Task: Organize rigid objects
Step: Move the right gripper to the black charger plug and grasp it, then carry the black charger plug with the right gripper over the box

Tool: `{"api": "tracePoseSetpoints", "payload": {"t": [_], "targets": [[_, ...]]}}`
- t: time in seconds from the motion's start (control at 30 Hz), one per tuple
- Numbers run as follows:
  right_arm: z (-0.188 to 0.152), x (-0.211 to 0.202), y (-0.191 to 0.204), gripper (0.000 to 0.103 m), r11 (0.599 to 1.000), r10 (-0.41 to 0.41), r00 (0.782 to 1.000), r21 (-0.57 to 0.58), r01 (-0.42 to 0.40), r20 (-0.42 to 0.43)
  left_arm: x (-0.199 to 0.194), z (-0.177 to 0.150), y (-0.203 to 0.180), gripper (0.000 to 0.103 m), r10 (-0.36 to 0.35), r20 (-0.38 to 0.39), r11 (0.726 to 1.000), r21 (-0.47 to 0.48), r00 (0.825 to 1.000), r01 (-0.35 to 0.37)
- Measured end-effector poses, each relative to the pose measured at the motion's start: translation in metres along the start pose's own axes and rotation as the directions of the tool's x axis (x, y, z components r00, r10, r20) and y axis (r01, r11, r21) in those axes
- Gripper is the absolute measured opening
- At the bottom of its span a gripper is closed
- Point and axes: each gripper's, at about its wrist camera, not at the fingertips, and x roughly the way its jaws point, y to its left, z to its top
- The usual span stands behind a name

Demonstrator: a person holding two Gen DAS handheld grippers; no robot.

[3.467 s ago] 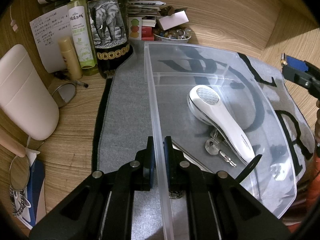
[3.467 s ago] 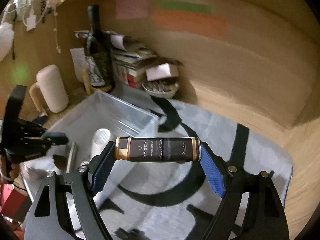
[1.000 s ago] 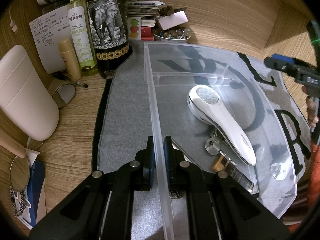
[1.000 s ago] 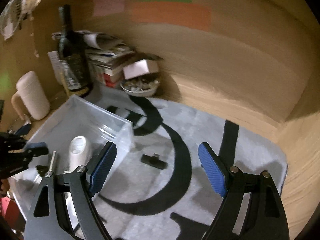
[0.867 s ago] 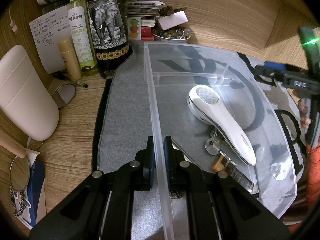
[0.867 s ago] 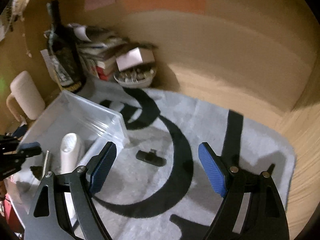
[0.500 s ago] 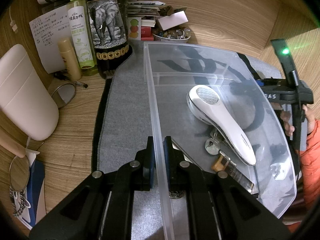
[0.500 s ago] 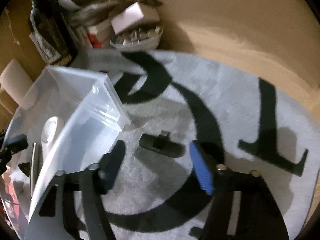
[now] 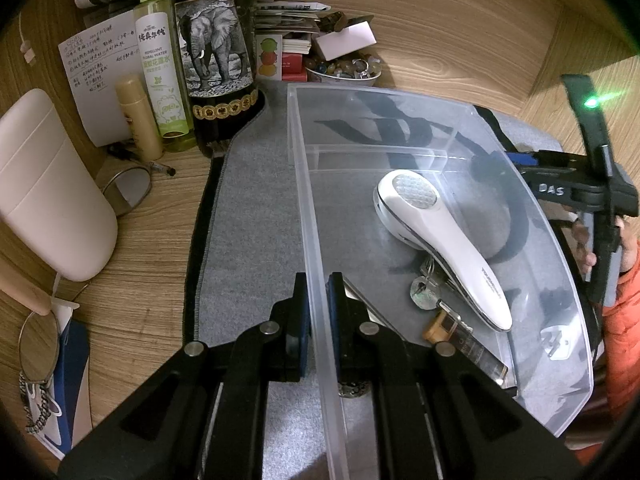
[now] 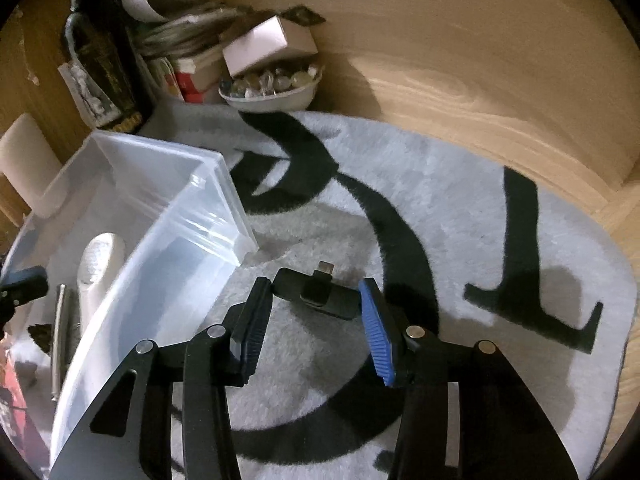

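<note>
My left gripper (image 9: 317, 296) is shut on the near wall of a clear plastic bin (image 9: 308, 216). In the bin lie a white handheld device (image 9: 440, 236), keys (image 9: 422, 294), a dark tube with gold caps (image 9: 464, 344) and a small white plug (image 9: 554, 346). In the right wrist view my right gripper (image 10: 314, 312) is open and low over the grey rug (image 10: 460, 216). Its fingers straddle a small black dongle with a USB plug (image 10: 316, 292). The bin (image 10: 160, 224) stands to its left.
Bottles (image 9: 216, 60), a spray bottle (image 9: 158, 68), a white jug (image 9: 44, 188), stacked papers and a bowl of trinkets (image 9: 344, 70) crowd the back left. A round mirror (image 9: 128, 190) lies on the wood. Wooden walls enclose the rug.
My right gripper let go of the gold-capped tube, which now lies in the bin. It then moved right and down over the rug to the black dongle. My left gripper has not moved.
</note>
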Motion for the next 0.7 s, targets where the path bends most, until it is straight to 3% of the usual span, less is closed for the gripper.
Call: {"api": "tracePoseSetpoints", "payload": {"t": [0.7], "targets": [[0.006,-0.088,0.049,0.042,0.993,0.054,0.978,-0.109,-0.032,0.202,0.000,0.000,0.000,0.008,0.000,0.000,1.000,0.002,1.000,0.000]]}}
